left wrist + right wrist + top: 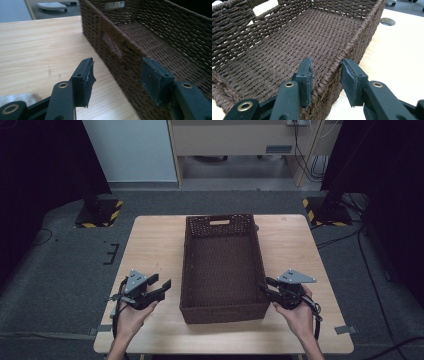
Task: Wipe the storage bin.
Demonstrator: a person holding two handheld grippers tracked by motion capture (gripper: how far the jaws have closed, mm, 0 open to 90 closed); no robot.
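Straddling the basket's long right wall, right claw [325, 80] spread, one jaw inside the rim, one outside over the tabletop [402, 55]. Pads look just beside the weave, not pressing; exact contact hard to call. In the high view right claw [266, 287] sits at the wall's near end, close to the near right corner, held by the person's right hand [296, 312], grey three-cornered plate on top, cable trailing back.

Left claw [116, 77] also spread wide, gripping nothing. Its jaws sit on either side of the basket's left wall rim near the near corner: one jaw over bare tabletop, the other seen against the weave. Whether it actually brackets the wall or just hovers short of it, cannot tell. High view puts left claw [162, 289] just left of the basket, small gap visible, left hand [132, 312] behind it.

Brown woven wicker basket [221, 265], rectangular, flat on the middle of the light wood tabletop, long axis running away from the person. Handle slot cut in the far end wall; another in the near end wall per the right gripper view. Inside holds nothing.

Round cable grommet [387, 21] in the tabletop beyond the basket's far right corner. Grey carpet floor [65, 270] around, striped stand bases at the far corners.
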